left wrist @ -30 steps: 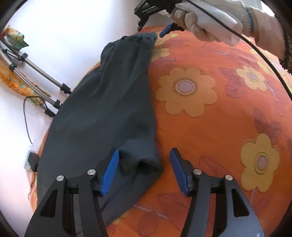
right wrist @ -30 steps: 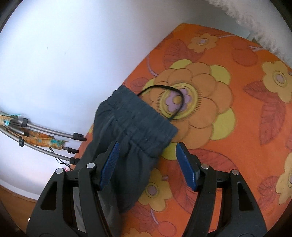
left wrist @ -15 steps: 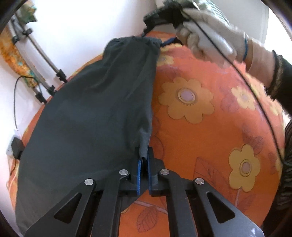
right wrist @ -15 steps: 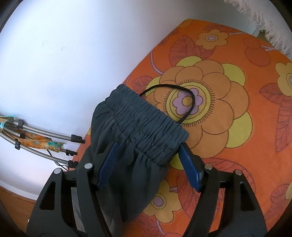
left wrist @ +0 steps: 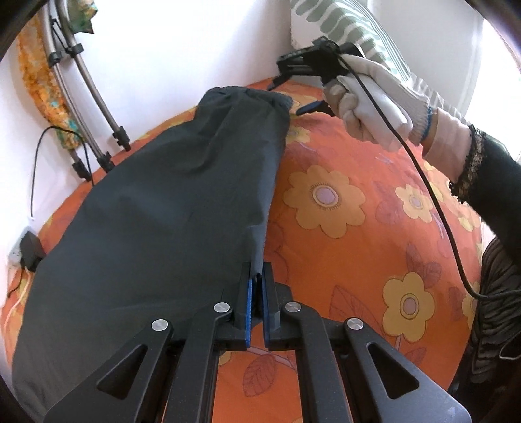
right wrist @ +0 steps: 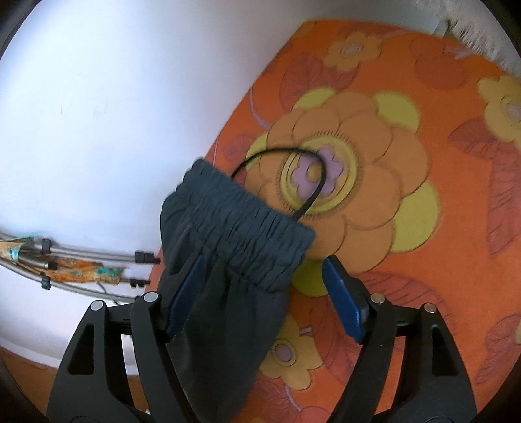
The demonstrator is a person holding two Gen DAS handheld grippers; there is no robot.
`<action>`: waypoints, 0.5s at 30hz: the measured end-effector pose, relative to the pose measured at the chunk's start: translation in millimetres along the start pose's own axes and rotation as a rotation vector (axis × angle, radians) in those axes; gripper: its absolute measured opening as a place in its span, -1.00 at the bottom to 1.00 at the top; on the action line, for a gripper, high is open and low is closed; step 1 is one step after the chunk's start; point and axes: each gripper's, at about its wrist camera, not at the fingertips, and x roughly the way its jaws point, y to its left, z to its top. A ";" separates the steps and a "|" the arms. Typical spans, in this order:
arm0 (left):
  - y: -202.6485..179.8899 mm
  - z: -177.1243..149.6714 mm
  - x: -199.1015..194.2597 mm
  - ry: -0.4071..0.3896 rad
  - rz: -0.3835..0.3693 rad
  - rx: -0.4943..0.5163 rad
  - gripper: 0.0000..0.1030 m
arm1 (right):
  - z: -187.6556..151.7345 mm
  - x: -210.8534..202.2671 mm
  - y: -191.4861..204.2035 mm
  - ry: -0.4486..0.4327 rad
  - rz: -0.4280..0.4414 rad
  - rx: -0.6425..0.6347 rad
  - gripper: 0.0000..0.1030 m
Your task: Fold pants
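Observation:
Dark grey pants lie lengthwise on an orange flowered bedspread, folded leg on leg. My left gripper is shut on the hem corner of the pants and holds it slightly raised. My right gripper is open, its jaws straddling the gathered elastic waistband; a black drawstring loop lies beyond it. The right gripper also shows in the left wrist view, held by a white-gloved hand at the waistband end.
A white wall runs along the bed's left edge. Metal tripod legs with patterned cloth lean there, and a plug with cable sits below. A striped pillow stands at the far end.
My left gripper closed on the pants hem and lifted it a little. My right gripper moved forward over the waistband, still open.

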 end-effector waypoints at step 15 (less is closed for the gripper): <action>-6.3 -6.7 -19.6 -0.012 0.002 0.041 -0.94 | -25.1 -10.7 52.9 -0.119 -0.071 -0.364 -0.46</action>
